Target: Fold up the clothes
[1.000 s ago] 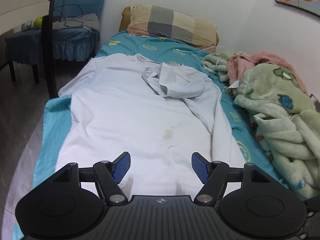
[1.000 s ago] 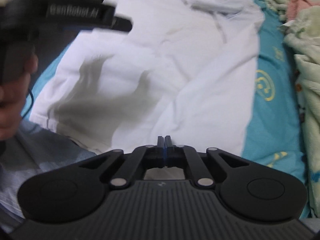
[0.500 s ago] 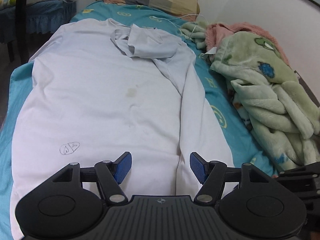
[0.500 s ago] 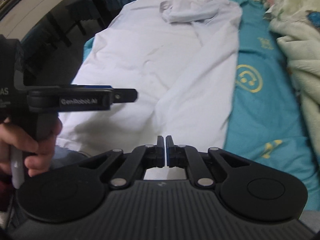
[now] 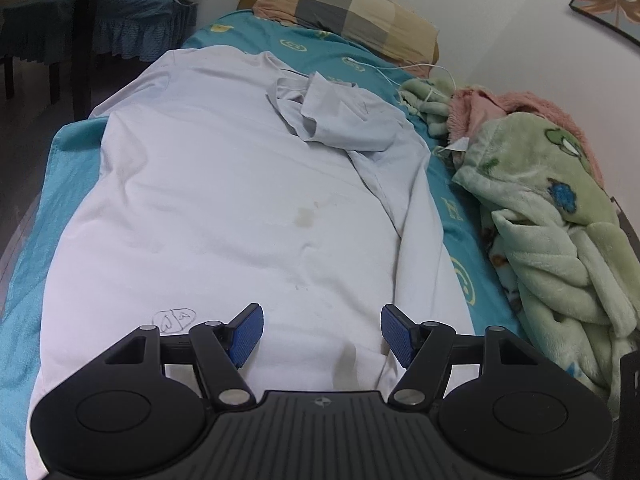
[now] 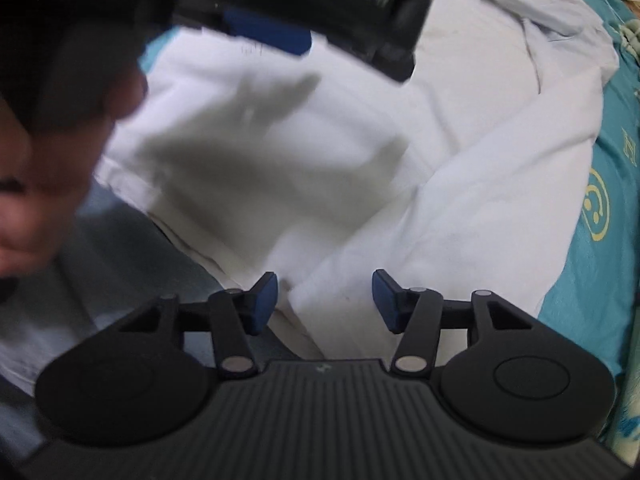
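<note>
White shirt [image 5: 224,208]: spread flat on teal bedsheet [image 5: 72,152], hem nearest both tools. Left gripper [image 5: 322,334]: fingers spread wide, holding nothing, shirt hem between and beyond them. Right gripper [image 6: 324,300]: fingers released, apart, shirt's folded edge lying between them.

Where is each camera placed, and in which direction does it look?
Left wrist: sits on the left gripper, at the foot of the bed, facing along the shirt toward the pillow; its own open fingers show, blanket at right.
Right wrist: sits on the right gripper, low over the shirt's near hem; its open fingers, the blurred left gripper and a hand show.
Shared: the shirt and teal sheet.
</note>
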`<state>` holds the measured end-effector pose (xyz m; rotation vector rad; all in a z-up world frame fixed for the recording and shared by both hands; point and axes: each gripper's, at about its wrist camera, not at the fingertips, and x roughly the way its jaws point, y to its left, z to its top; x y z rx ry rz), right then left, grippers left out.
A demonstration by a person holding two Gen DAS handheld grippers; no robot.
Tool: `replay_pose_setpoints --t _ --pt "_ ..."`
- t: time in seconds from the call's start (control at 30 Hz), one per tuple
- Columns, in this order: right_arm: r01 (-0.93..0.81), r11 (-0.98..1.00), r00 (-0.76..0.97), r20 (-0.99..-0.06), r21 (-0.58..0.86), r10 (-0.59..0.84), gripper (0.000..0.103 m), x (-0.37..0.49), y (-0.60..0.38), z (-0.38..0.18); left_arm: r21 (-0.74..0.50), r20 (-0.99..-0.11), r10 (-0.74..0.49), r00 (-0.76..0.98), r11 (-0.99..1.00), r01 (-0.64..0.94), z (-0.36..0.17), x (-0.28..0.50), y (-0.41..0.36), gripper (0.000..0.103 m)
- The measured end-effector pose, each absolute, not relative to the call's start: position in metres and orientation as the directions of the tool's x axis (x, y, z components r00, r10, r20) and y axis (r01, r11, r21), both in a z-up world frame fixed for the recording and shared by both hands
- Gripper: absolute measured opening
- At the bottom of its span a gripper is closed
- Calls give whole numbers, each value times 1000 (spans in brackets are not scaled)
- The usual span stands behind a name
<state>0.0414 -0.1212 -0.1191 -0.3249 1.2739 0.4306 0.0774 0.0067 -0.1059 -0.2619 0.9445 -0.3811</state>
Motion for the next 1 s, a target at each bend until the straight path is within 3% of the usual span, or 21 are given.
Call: replay_pose_setpoints --t 0.03,0.07,0.3,0.57,0.83,1.0 --pt "-477 879 235 -965 -8 119 14 41 -123 -117 -382 -735 -427 526 902 199 -107 78 9 67" --pt "-471 882 239 -965 -18 108 7 40 -125 -115 -385 -736 -428 524 902 197 -108 79 12 67" --pt "-313 950 351 -930 -2 114 5 30 -177 -65 -493 -692 -520 500 847 198 -106 80 18 68" --pt "-25 980 473 -861 199 187 5 0 -257 -42 -664 -647 -685 335 722 195 -127 65 -13 66" --pt "113 921 596 -767 373 237 5 -27 -310 -34 -847 -510 -843 172 527 71 -166 47 -63 66" --pt "119 891 616 -736 438 280 5 -29 -319 -40 -912 -409 -895 178 409 -40 -191 49 -89 66"
